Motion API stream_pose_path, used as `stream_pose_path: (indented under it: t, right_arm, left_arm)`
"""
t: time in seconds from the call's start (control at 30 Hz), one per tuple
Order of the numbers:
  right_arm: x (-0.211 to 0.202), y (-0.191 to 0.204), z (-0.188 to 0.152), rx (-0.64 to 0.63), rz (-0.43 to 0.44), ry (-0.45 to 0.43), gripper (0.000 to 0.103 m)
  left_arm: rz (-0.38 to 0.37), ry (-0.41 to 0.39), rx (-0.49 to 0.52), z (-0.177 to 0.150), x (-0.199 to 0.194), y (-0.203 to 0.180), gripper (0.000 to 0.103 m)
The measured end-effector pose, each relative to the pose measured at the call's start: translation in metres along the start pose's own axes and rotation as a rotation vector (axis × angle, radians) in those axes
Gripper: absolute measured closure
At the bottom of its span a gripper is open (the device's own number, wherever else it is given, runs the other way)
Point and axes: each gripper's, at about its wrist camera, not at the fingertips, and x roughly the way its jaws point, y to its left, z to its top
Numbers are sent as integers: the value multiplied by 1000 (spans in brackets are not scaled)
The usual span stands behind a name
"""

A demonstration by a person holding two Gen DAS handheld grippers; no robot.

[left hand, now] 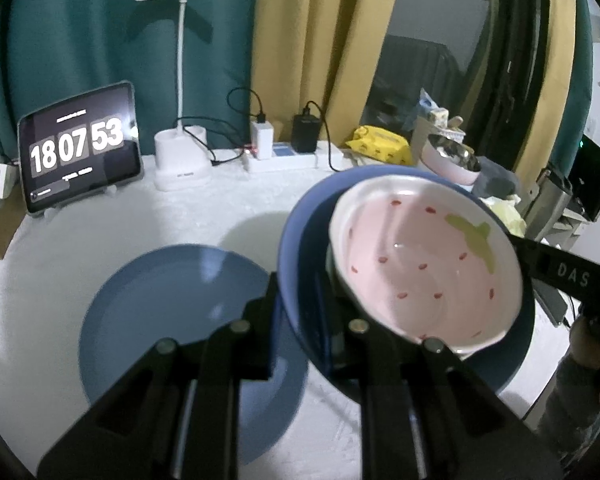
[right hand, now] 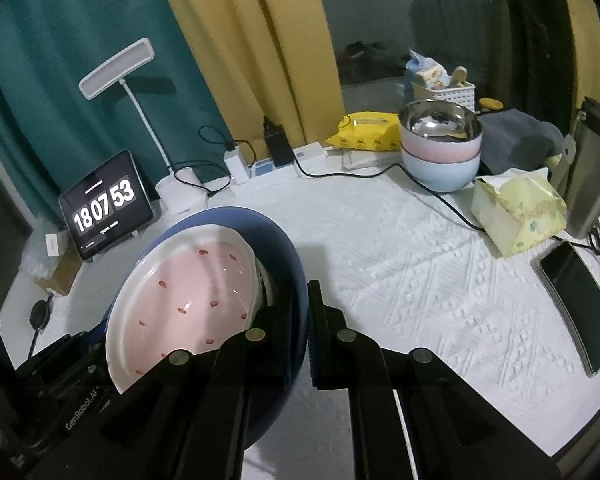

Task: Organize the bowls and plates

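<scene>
White textured surface [right hand: 400, 272]; both tools pinch opposite rims of blue plate [left hand: 296, 240] carrying strawberry dish [left hand: 420, 264], held aloft; second blue plate [left hand: 172, 312] lies below-left, nearer left tool [left hand: 300, 300] than right tool [right hand: 300, 320].

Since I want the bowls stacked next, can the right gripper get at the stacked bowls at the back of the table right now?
Probably not yet: the right gripper is shut on the dark blue plate's rim, sharing its load with the left gripper. The tablecloth toward the stacked bowls looks clear apart from a cable.
</scene>
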Motion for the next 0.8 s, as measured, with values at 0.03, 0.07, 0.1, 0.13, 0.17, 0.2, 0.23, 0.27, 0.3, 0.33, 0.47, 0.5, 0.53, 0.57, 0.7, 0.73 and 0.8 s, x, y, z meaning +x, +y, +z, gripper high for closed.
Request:
stream_pose_path:
  t: [0.03, 0.07, 0.1, 0.13, 0.17, 0.2, 0.23, 0.27, 0.3, 0.33, 0.47, 0.5, 0.53, 0.57, 0.7, 0.73, 0.8]
  right_arm:
    - [0, 3, 1, -3, 1, -1, 95]
    - [0, 7, 2, -7, 2, -4, 95]
    - [0, 10, 2, -9, 4, -6, 95]
    - [1, 14, 3, -12, 5, -6, 95]
    - [2, 18, 3, -15, 8, -6, 95]
    - [3, 21, 4, -18, 10, -6, 95]
    - [4, 25, 4, -22, 13, -5, 95]
    - [6, 30, 5, -27, 15, -2, 95]
    - [7, 34, 5, -35, 17, 0, 95]
    - [8, 38, 6, -42, 19, 1, 95]
    - [15, 57, 9, -79, 18, 8, 95]
    - [16, 61, 9, -84, 19, 10, 95]
    - [18, 64, 9, -88, 20, 11, 95]
    - [20, 69, 10, -95, 21, 13, 95]
    - [26, 83, 10, -110, 28, 20, 95]
    - [28, 87, 10, -115, 31, 21, 95]
    - [33, 94, 10, -125, 37, 28, 95]
  left_arm:
    - [1, -4, -4, 1, -2, 4, 88]
    - [2, -7, -6, 1, -3, 6, 88]
    - [5, -10, -9, 2, -4, 9, 88]
    - [8, -12, -13, 2, -6, 13, 88]
    - [10, -13, -14, 3, -6, 16, 88]
    - [14, -13, -19, 3, -7, 21, 88]
    - [16, -13, -23, 3, -7, 24, 88]
    - [18, -14, -28, 3, -8, 28, 88]
    - [20, -15, -34, 2, -8, 32, 88]
    - [20, -17, -43, 2, -9, 37, 88]
    - [20, -21, -74, -1, -10, 55, 88]
    - [21, -22, -81, -1, -10, 59, 88]
    - [22, -22, -87, -1, -10, 64, 88]
    - [24, -23, -92, -1, -11, 67, 88]
    - [35, -22, -103, -1, -13, 85, 88]
    - [38, -22, -104, -1, -13, 88, 88]
    - [45, -22, -108, 0, -13, 95, 88]
